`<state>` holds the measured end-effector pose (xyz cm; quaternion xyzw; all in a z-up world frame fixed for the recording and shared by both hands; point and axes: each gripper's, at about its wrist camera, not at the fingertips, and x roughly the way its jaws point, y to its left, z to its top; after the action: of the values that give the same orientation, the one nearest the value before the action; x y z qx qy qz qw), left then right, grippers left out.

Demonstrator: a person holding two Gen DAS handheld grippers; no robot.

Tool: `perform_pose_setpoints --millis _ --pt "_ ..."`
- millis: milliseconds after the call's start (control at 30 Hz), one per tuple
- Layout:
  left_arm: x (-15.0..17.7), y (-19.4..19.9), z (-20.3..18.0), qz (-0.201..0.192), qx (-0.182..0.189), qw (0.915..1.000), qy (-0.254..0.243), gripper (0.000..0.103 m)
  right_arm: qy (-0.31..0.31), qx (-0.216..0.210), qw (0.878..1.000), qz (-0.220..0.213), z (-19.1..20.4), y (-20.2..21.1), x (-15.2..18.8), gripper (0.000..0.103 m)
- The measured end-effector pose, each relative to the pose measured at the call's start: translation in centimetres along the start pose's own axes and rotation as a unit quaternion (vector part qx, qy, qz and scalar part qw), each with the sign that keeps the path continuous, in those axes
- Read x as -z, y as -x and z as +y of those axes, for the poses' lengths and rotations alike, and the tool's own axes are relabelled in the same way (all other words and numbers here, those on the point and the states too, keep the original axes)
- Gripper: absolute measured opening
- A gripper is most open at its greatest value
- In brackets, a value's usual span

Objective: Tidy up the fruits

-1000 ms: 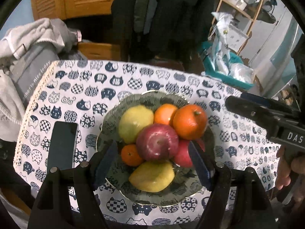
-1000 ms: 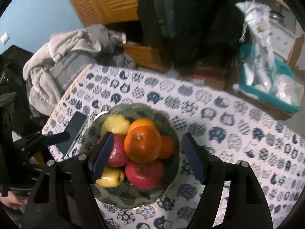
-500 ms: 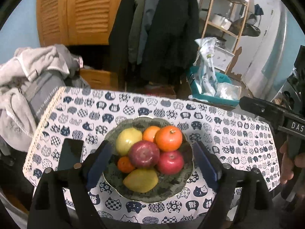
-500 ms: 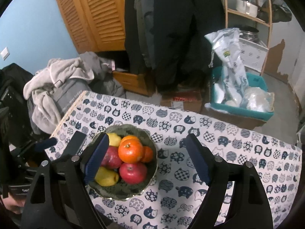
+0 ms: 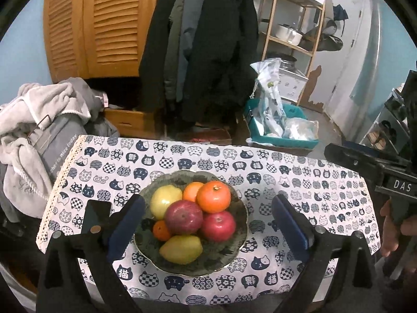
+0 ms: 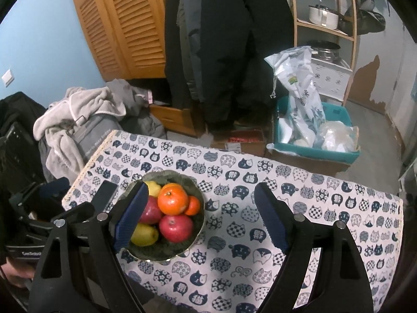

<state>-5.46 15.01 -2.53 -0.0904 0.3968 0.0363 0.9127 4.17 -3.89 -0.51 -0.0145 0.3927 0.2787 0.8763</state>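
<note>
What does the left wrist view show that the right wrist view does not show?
Only the left wrist view shows the small orange low in the bowl and the "DAS" label on the right gripper's body. Only the right wrist view shows the wall switch. Both show the bowl, the big orange, two red apples and the dark phone.

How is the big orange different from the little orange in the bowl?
The big orange sits on top of the pile; the little orange sits low beside the bowl's left rim. The big one is plainly larger and shows its stem dimple; the little one is partly hidden. Both are round and orange.
</note>
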Motion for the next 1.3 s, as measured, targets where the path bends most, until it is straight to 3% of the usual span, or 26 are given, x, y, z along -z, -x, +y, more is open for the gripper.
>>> perform_pose_setpoints --millis 367,1300 --pt "-0.5 0.3 -1.9 -0.002 -0.003 0.9997 -0.025 0.1 0.009 -0.001 1.0 0.0 0.0 0.4 0.7 0.082" --pt "-0.4 0.1 -2.4 0.001 -0.019 0.999 -0.042 0.1 0.017 0.002 1.0 0.002 0.3 0.3 1.1 0.082"
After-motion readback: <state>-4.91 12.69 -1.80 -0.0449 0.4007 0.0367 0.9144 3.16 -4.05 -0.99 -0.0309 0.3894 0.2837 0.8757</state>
